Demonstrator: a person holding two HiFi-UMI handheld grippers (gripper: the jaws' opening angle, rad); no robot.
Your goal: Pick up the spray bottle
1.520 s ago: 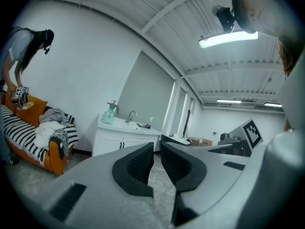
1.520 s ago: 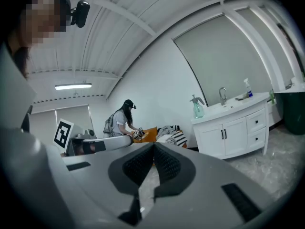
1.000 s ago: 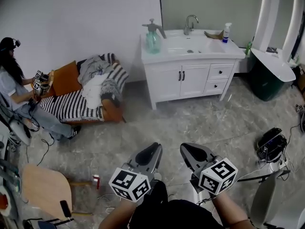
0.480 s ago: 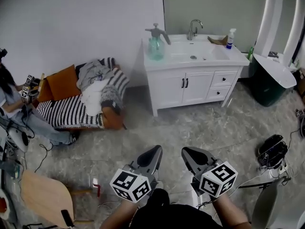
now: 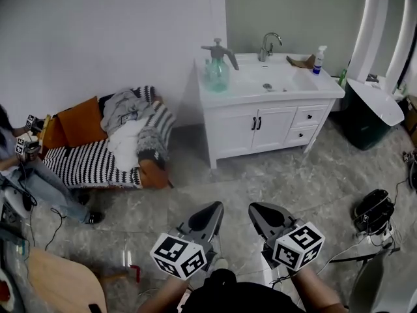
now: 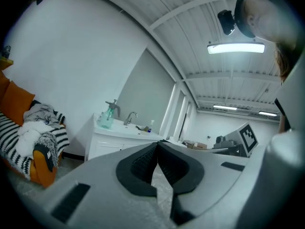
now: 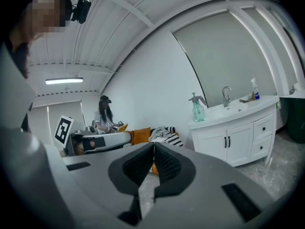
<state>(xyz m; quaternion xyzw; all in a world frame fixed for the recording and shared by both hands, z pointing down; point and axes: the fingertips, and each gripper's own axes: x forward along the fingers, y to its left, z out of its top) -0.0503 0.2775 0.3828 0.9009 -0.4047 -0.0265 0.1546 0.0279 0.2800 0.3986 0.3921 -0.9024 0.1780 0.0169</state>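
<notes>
A green pump spray bottle (image 5: 216,70) stands on the left end of the white vanity (image 5: 260,119), far across the floor. It also shows in the left gripper view (image 6: 107,118) and the right gripper view (image 7: 198,109). A small white spray bottle (image 5: 318,60) stands at the vanity's back right. My left gripper (image 5: 210,208) is shut and empty; its jaws have just been closing. My right gripper (image 5: 259,210) beside it is shut with nothing between its jaws. Both point level toward the vanity, well short of it.
A striped sofa (image 5: 107,152) piled with clothes stands left of the vanity. A seated person (image 5: 19,168) holds grippers at the far left. A wooden chair (image 5: 62,285) is at near left, a dark bin (image 5: 365,119) right of the vanity, a bag and cables (image 5: 373,207) lie on the floor.
The vanity and the green bottle have grown a little nearer and shifted right in the head view. The seated person has slid toward the left edge. Both grippers keep their place in the view.
</notes>
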